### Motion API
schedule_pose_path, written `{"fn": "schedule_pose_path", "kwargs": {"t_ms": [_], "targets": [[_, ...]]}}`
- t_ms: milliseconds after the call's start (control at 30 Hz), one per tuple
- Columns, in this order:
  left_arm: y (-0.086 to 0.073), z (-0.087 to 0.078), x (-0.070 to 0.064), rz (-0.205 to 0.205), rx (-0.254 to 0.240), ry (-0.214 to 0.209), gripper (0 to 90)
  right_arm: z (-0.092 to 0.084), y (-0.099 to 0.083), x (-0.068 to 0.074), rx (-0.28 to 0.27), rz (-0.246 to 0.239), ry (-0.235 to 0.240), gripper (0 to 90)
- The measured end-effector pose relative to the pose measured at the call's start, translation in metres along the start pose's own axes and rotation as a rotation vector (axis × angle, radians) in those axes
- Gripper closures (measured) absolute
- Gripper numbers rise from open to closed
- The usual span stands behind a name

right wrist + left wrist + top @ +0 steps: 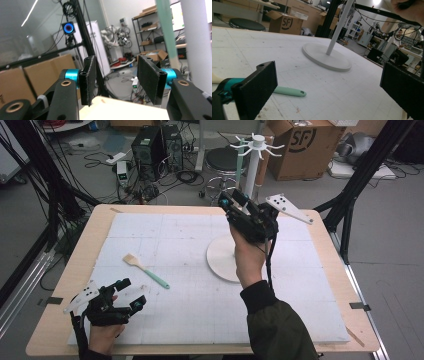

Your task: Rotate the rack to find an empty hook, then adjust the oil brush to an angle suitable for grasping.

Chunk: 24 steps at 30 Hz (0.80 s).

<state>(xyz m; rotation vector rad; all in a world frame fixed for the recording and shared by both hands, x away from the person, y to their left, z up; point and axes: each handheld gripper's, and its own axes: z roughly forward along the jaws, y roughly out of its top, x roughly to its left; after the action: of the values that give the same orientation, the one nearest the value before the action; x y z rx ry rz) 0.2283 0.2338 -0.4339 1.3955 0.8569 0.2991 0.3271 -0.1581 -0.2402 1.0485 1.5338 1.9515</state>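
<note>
A: What is on the far left?

B: The left claw [131,294]. The left hand [104,332] holds it low, near the front edge of the tabletop [60,285], which is pale wood with a white gridded mat on top. The forearm comes in from the bottom, and the black claw points toward the middle of the mat.

A: Is that claw open?

B: Yes. Its two black pads [255,88] stand far apart with nothing between them.

A: What lies next to it?

B: A little brush with a mint green handle and a pale wooden head [145,270]. It lies flat on the mat, just past the left claw and a bit to its right. Nothing touches it. In the left gripper view the green handle pokes out from behind the left pad.

A: And further right?

B: A tall white hook stand with a round flat base [220,260]. It stands upright on the mat. A mint green stick hangs from one of its top hooks.

A: Where is the right hand?

B: The right hand [248,255] is lifted up over the base, with the dark green sleeve coming up from the bottom. It holds the right claw [231,200] high, pointing away from the person, just beside the white pole.

A: Open or closed?

B: Open, with nothing between the pads. The white pole is close by on one side.
</note>
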Motion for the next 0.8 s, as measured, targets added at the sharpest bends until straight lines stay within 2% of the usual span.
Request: {"fn": "schedule_pose_path", "kwargs": {"t_ms": [567,800], "targets": [[-0.001,0.0,-0.003,0.013,0.008,0.0,1.7,-0.014,-0.023,-0.012,0.045,0.004,-0.04,38.6],[-0.001,0.002,-0.004,0.016,0.011,-0.001,1.7,-0.026,-0.035,-0.02,0.081,0.028,-0.049,37.0]]}}
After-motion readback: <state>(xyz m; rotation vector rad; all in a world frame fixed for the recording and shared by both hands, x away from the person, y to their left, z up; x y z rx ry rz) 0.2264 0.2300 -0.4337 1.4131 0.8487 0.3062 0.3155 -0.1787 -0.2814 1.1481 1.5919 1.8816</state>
